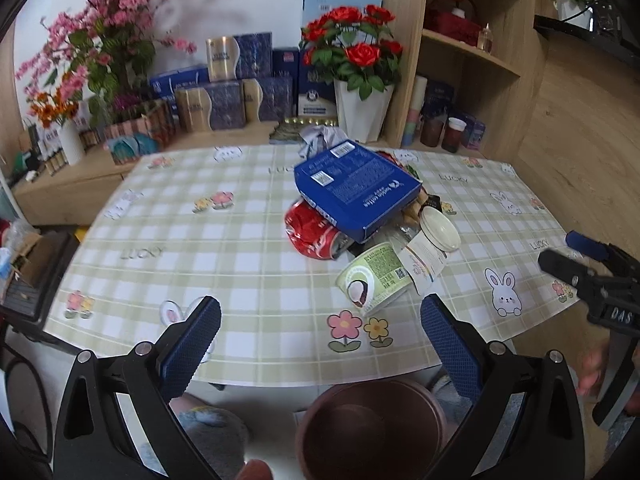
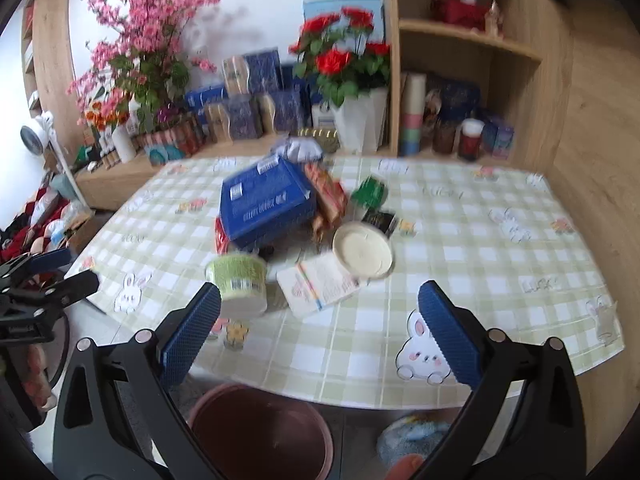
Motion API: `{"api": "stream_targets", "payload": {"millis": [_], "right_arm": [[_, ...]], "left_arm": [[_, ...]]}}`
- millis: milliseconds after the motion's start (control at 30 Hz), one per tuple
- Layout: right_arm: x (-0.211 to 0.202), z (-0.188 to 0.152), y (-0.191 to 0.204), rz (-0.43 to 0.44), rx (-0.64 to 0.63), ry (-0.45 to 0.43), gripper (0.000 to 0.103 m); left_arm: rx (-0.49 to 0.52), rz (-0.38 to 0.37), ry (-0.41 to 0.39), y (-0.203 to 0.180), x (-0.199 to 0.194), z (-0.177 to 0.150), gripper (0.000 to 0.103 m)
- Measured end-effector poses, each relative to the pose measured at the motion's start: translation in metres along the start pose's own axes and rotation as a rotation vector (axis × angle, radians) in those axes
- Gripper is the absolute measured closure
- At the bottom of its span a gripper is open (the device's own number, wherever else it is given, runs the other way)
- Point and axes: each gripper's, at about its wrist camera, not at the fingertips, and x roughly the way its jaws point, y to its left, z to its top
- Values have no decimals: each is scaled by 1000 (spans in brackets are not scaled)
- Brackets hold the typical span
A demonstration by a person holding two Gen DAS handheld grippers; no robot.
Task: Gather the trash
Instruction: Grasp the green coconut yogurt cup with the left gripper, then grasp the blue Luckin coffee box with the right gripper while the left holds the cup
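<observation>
Left tongs (image 1: 320, 320) and right tongs (image 2: 320, 310): wide, empty, near surface (image 1: 240, 248) edge. Centre: blue box (image 1: 356, 188) atop crushed red can (image 1: 312, 236); green cup (image 1: 370, 278) near. Below: brown bin (image 1: 372, 428).

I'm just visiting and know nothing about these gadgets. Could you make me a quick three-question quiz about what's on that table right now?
1. True or false: the blue box lies on top of the crushed red can.
2. Which item of the pile lies nearest the table's front edge? A) the green tub B) the round cream lid C) the blue box
3. Fill in: the brown bin stands on the floor, below the table's ____ edge.

Key
1. True; the box rests tilted over the can.
2. A.
3. Front. Both the left tool and the right tool are open and empty above it.
</observation>
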Motion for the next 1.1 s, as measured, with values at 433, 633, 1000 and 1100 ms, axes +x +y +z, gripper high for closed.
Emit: {"api": "stream_targets", "payload": {"millis": [433,633,1000,1100], "right_arm": [[59,-11,-55,-107,67,77,6],[78,-18,-70,-90,96,104,6],[88,-19,-63,-55,37,104,6],[93,-17,-63,-22,56,103,6]], "left_arm": [[-234,-180,232,-11,126,15,30],[-311,-191,301,-10,157,14,17],[-303,-196,335,-10,178,3,28],[-319,-214,310,1,169,-1,28]]}}
